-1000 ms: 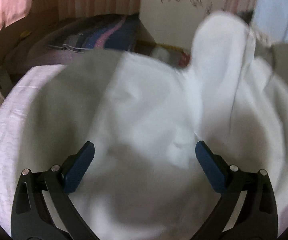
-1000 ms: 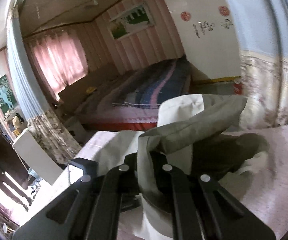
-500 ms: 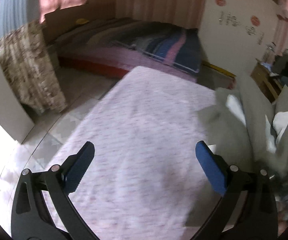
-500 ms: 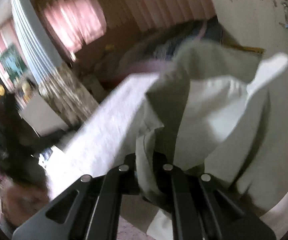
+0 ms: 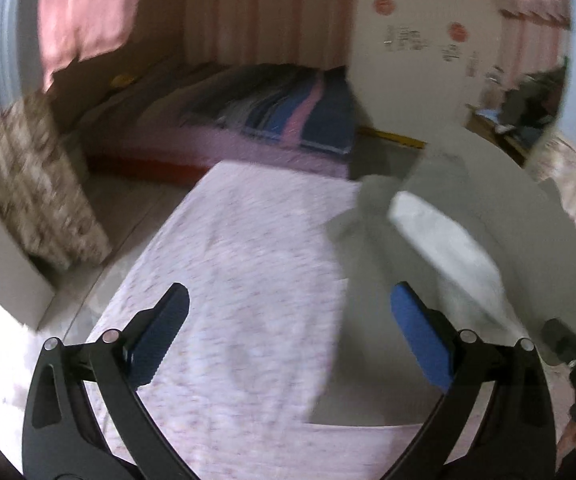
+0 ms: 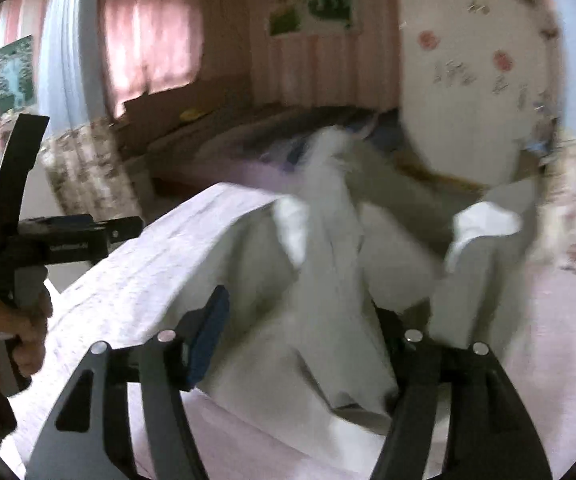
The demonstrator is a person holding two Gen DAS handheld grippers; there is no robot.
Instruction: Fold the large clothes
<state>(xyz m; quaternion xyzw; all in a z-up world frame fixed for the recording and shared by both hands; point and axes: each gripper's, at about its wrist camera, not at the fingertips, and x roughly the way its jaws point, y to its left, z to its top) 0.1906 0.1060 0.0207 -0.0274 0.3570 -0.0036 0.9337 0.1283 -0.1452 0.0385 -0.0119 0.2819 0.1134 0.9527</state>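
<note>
Slack at the left: left tool [image 5: 288, 294] spread wide and empty, poised over the bare pink-printed worktop [image 5: 240, 240], well apart from the white garment [image 5: 448, 248]. No hold on the cloth from this side, so nothing to anchor it. Likely to drag the whole heap sideways, not flatten it, if pulled from the right alone.

Toward the middle: garment bunched and rumpled, not spread flat, heaped on the right half of the worktop. Layers crossed over one another; hem, sleeve and collar impossible to tell apart through the blur. Easy to pinch two or three layers at once and lock a crease or twist into the fold.

At the right: right tool [image 6: 302, 304] released, fingers wide, a hump of the garment [image 6: 328, 260] lying between them and hiding its right finger. Cloth touching or draped over that finger, so a snag on withdrawal is possible, lifting the heap again.

Farther right: upright folds standing toward the far right corner. Exact distance from the right edge unclear; a careless tug could slide cloth off toward the floor.
</note>
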